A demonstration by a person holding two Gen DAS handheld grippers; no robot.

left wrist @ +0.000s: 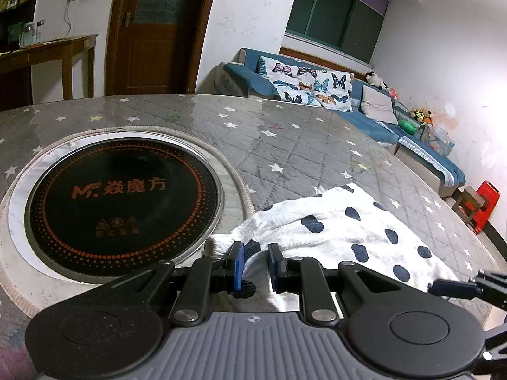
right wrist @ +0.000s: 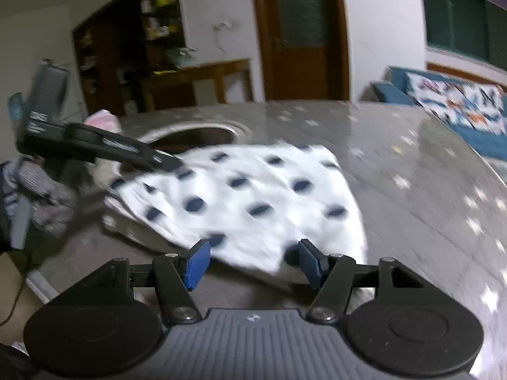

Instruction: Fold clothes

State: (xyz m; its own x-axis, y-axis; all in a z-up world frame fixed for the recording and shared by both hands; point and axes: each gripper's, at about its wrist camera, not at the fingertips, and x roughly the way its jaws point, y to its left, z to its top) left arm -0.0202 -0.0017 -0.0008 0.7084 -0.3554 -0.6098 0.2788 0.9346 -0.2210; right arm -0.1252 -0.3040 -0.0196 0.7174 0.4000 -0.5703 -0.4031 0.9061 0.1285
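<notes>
Lying garment (right wrist: 240, 196) between tool (right wrist: 253, 264) pads

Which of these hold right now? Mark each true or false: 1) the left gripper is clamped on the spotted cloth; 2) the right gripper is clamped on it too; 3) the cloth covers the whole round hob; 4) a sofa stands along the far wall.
1) True: the left gripper has its pads closed on an edge of the white spotted cloth.
2) False: the right gripper stands open, with the near cloth edge between its pads but not pinched.
3) False: the black round hob lies bare beside the cloth.
4) True: a blue sofa stands under the window.
</notes>
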